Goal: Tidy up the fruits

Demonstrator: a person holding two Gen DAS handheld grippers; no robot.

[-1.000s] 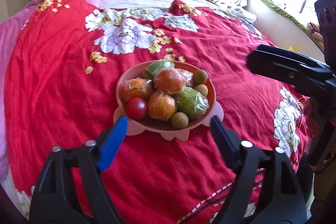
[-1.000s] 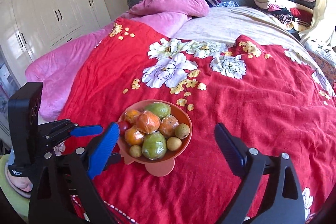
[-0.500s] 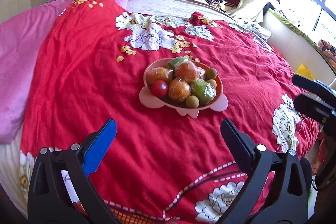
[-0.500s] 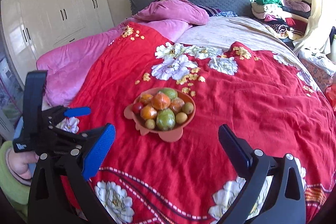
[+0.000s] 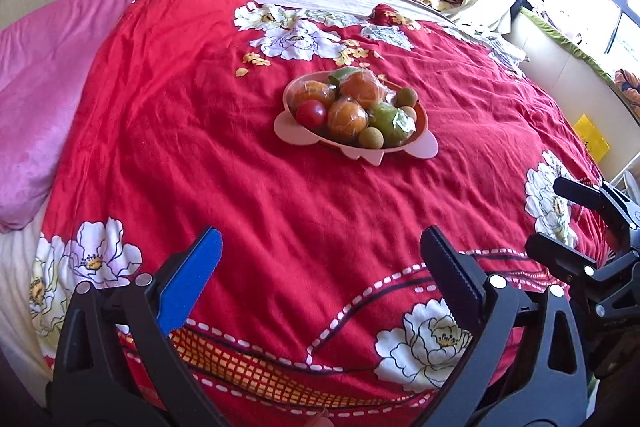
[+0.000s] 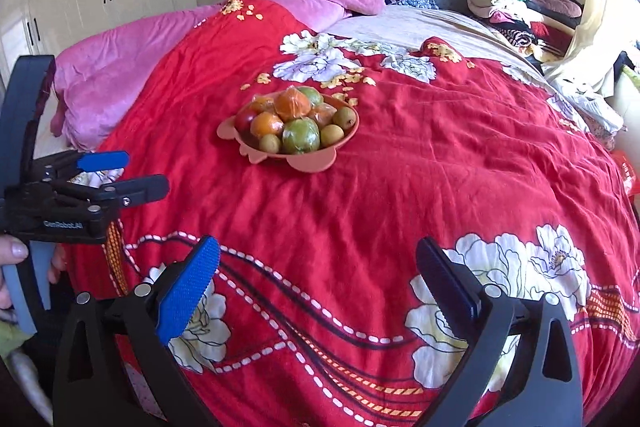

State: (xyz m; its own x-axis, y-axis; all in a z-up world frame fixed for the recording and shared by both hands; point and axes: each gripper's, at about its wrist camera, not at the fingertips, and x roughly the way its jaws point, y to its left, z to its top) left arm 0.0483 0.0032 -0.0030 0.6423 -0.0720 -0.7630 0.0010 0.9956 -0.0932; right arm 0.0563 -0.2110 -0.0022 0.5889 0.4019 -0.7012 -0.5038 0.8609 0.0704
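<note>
On the bed (image 5: 224, 131), well ahead of both grippers, a pink bowl (image 5: 420, 115) sits on the red quilt, piled full: wrapped oranges (image 5: 347, 115), a wrapped green fruit (image 5: 390, 121), a tomato (image 5: 311, 113) and small brown fruits (image 5: 371, 138). Everything lies inside the rim, nothing loose on the quilt, so the sorting looks finished. The left gripper (image 5: 320, 279) hangs low over the near edge, jaws spread wide and empty. The right gripper (image 6: 316, 279) does likewise, jaws wide apart with nothing between them, probably because no fruit needs carrying.
</note>
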